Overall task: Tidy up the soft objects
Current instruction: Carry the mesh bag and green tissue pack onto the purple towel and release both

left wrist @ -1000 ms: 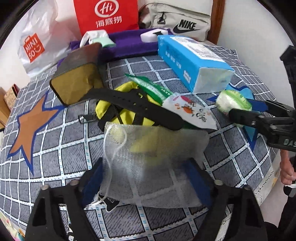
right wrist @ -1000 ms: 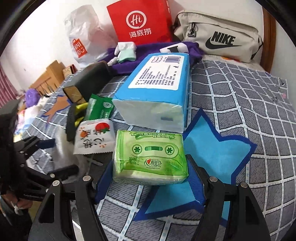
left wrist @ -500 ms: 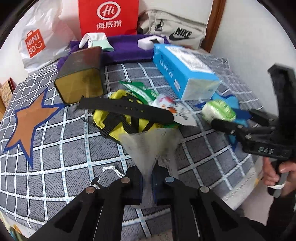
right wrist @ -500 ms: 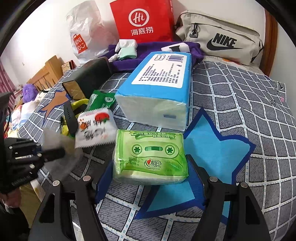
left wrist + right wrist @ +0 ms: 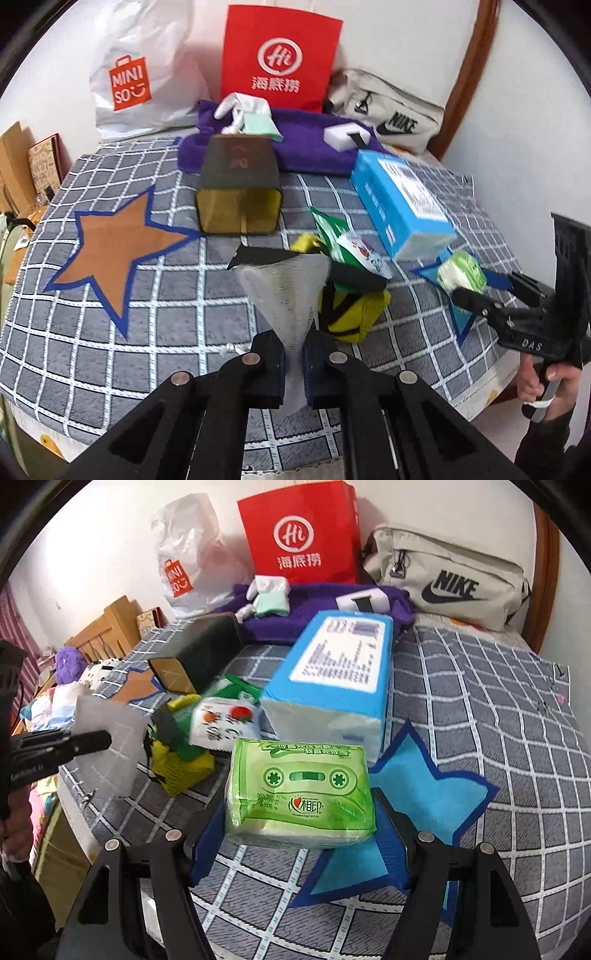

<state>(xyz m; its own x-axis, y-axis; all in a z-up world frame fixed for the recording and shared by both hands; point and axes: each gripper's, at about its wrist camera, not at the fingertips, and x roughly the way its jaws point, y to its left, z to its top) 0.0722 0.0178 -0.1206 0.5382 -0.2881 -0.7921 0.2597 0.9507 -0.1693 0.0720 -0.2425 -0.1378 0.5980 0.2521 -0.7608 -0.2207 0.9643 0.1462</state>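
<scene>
My left gripper [image 5: 294, 363] is shut on a white mesh bag [image 5: 286, 291] and holds it up above the bed; the bag also shows in the right wrist view [image 5: 110, 738]. My right gripper [image 5: 300, 843] is closed on a green tissue pack [image 5: 301, 794], held just above the blue star patch [image 5: 424, 812]. The pack also shows in the left wrist view [image 5: 461, 275]. A yellow pouch with black straps [image 5: 351, 310] lies on the grey checked bedspread [image 5: 147, 314], with a green sachet [image 5: 328, 230] and a white snack packet [image 5: 364, 254] on it.
A blue tissue box [image 5: 402, 206], a dark olive box [image 5: 238, 188], a purple towel [image 5: 303, 147] with small items, a red paper bag [image 5: 279, 55], a Miniso bag [image 5: 136, 88] and a Nike bag [image 5: 391, 114] stand farther back. The bed edge is near me.
My left gripper closed on the mesh bag and lifted it off the yellow pouch. My right gripper stays on the green tissue pack, raised slightly.
</scene>
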